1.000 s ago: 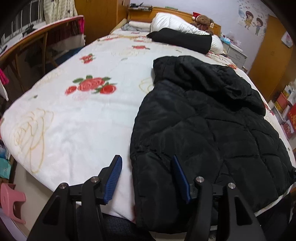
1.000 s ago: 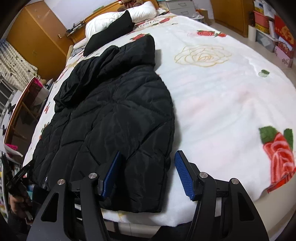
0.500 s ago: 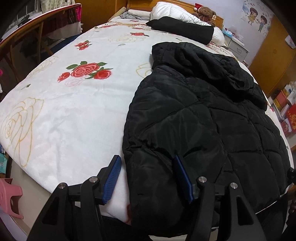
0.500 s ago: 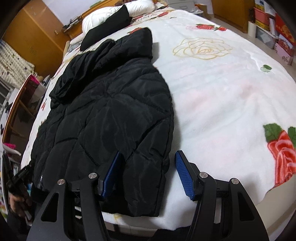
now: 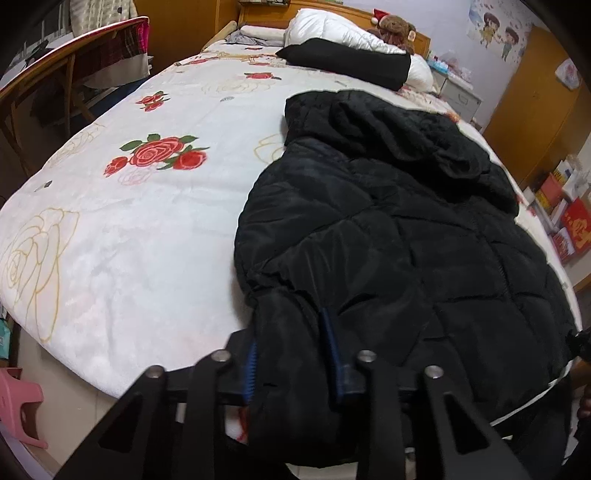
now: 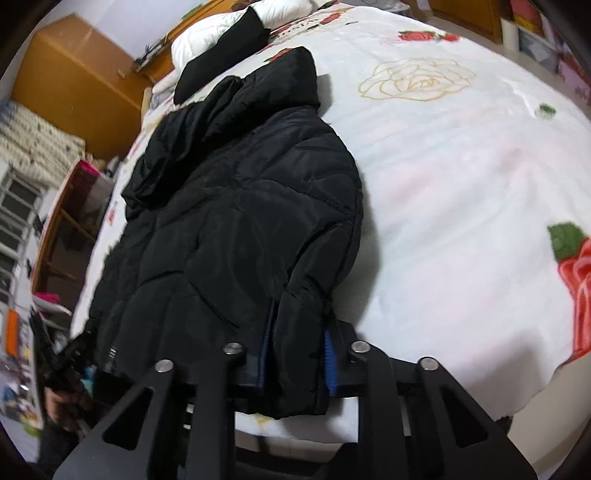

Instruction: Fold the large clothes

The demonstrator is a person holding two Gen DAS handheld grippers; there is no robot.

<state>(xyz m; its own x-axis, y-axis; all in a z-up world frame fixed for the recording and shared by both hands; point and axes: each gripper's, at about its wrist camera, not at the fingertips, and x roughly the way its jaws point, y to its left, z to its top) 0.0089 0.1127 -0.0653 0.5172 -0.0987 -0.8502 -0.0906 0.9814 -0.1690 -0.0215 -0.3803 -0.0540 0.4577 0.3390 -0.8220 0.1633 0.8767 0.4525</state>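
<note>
- Jacket (image 5: pixel 388 236): black, quilted, puffy, with slight sheen; laid flat along bed (image 5: pixel 122 236), hood (image 5: pixel 399 133) toward headboard, hem at near edge.
- Left tongs (image 5: pixel 291 354): spread wide half a second ago with hem corner loose between blades; now pinching left hem corner of jacket, blue ribbed pads (image 5: pixel 332 343) pressed into padded cloth from both sides.
- Right tongs (image 6: pixel 297 354): likewise spread earlier; now pinching right hem corner, cloth bunched into thick fold between blue pads (image 6: pixel 328 363).
- Fabric at both corners: puckered and gathered where gripped; smooth and flat there earlier.
- Jacket placement on bed: unchanged since earlier frames.
- Bed cover: white, plush, printed with red roses (image 5: pixel 162 153) and pale gold outline roses (image 6: pixel 417 79).
- Pillows (image 5: pixel 332 27): white, plump, at head of bed, with long black cushion (image 5: pixel 347 62) lying across.
- Soft toy (image 5: pixel 397 27): brown, with red cap, against wooden headboard.
- Stool (image 5: pixel 18 410): pink plastic, on floor left of bed.
</note>
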